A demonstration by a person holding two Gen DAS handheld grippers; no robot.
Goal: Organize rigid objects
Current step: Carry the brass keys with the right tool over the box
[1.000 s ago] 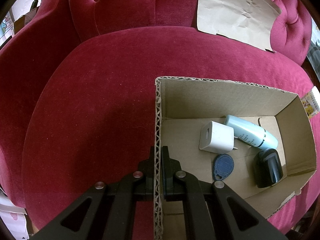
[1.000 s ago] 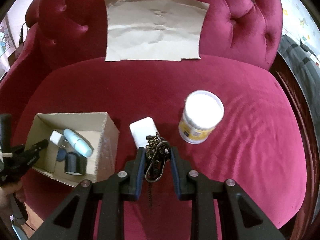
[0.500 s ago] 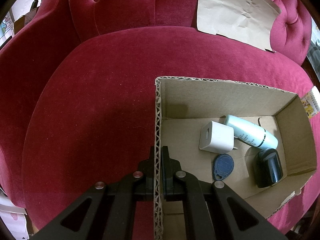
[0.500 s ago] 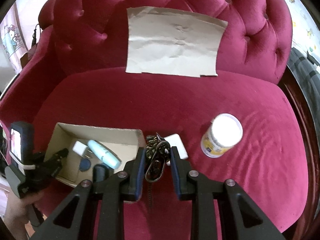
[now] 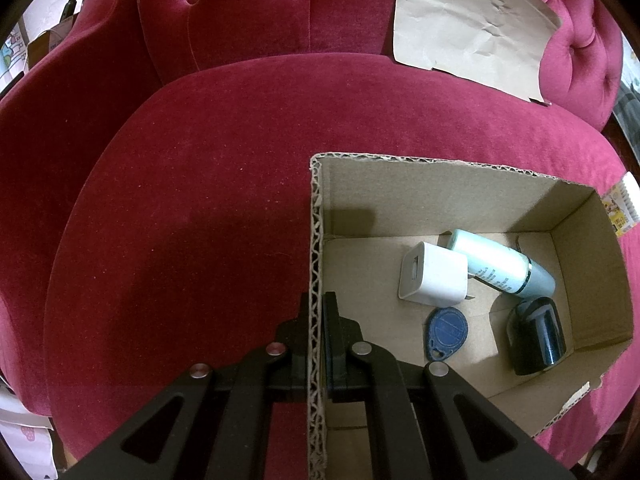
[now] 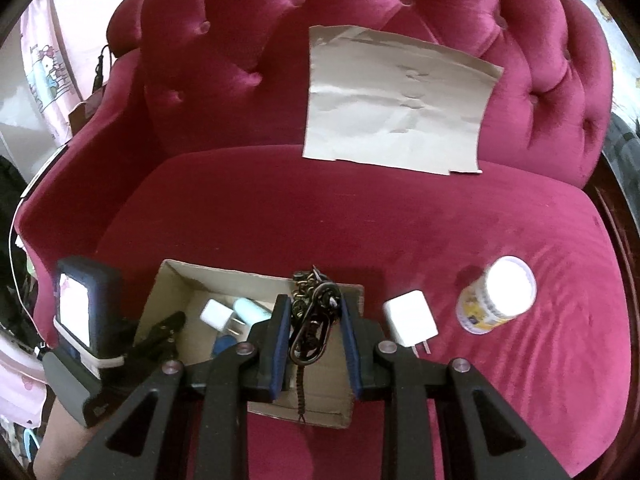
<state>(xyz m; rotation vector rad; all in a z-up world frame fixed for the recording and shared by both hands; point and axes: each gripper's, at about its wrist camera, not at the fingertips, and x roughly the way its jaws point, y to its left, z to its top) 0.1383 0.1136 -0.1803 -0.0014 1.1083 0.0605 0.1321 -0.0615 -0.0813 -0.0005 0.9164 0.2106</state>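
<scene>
Right gripper (image 6: pixel 314 320): clamped on key chain (image 6: pixel 312 320), hanging lengthwise, directly above cardboard box (image 6: pixel 256 282). Left gripper (image 5: pixel 318 312): pinching box's left wall. Right hand nearer the drop.

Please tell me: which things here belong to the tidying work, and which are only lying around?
Job: open cardboard box; dark metal keychain in right gripper; white square charger; white-lidded round jar; left gripper clamping the box wall.

Lying about: creased brown paper sheet; red velvet sofa.
</scene>
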